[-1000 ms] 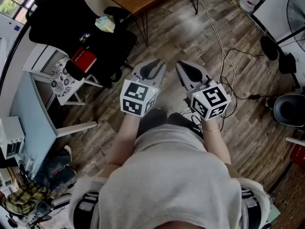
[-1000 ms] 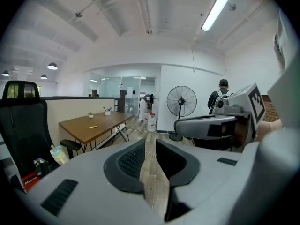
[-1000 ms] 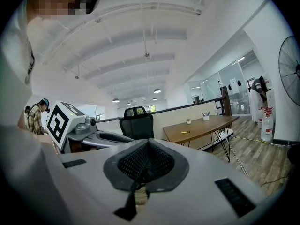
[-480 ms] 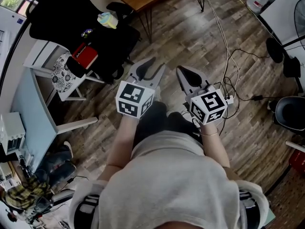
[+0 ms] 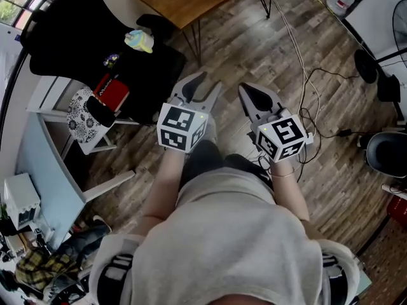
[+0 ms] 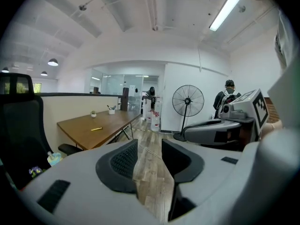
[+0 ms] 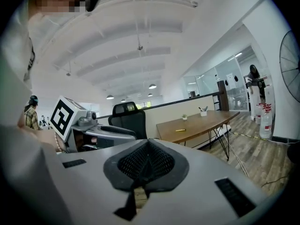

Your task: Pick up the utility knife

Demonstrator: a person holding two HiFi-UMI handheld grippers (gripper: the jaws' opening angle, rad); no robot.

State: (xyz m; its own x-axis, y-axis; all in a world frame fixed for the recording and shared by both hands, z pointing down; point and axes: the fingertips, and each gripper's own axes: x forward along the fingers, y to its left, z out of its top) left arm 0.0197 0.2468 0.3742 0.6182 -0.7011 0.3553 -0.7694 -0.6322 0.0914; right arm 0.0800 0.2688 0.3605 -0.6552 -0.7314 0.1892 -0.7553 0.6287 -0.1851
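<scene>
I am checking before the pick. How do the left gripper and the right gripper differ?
On the left gripper the jaws are apart and opening, nothing between them; on the right gripper they are shut. The left cube and the right cube carry different marker patterns. Both are empty.

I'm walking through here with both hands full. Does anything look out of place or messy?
Loose cables snake untidily across the wood floor on the right of the head view, a likely trip hazard. The black chair is cluttered with small things. Nothing looks spilled or broken.
</scene>
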